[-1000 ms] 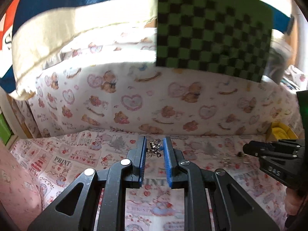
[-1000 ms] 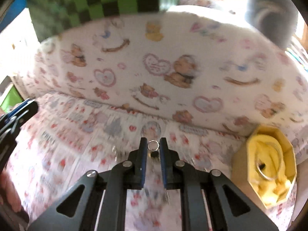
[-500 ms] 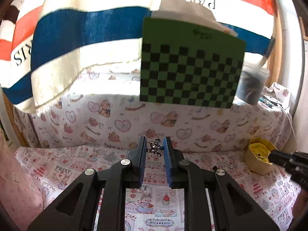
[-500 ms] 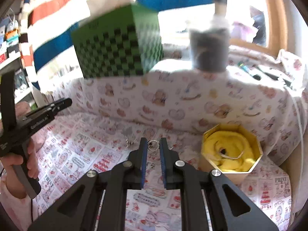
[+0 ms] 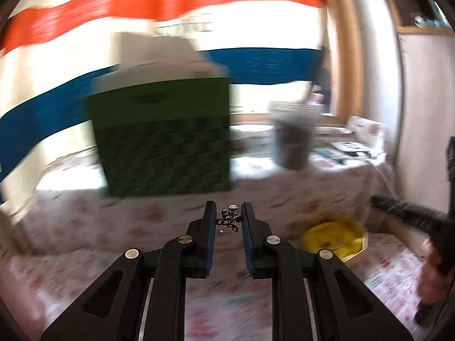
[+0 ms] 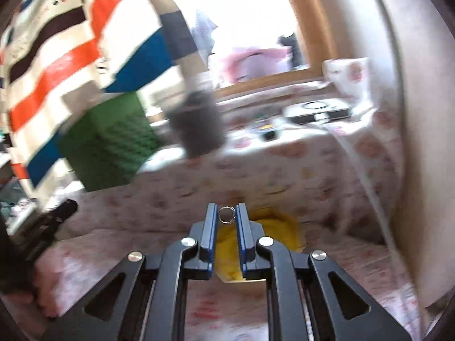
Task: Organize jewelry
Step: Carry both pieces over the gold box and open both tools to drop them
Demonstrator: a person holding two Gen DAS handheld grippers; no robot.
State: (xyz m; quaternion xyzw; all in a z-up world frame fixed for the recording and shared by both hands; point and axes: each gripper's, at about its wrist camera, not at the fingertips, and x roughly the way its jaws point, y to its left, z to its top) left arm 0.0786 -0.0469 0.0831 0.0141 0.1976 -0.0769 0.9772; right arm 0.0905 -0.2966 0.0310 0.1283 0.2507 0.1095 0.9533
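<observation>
In the left wrist view, a green checkered box [image 5: 162, 139] fills the middle left of the frame. At the lower centre, the left gripper [image 5: 227, 220] is clenched on a small silver jewelry cluster [image 5: 227, 220]. The yellow box [image 5: 335, 234] sits at the lower right. In the right wrist view, the right gripper [image 6: 226, 216] at the lower centre pinches a silver ring [image 6: 226, 215] directly over the yellow box.

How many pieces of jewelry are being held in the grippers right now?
2. A silver charm cluster sits pinched in the left gripper; a silver ring in the right gripper. More may lie blurred inside the yellow box.
</observation>
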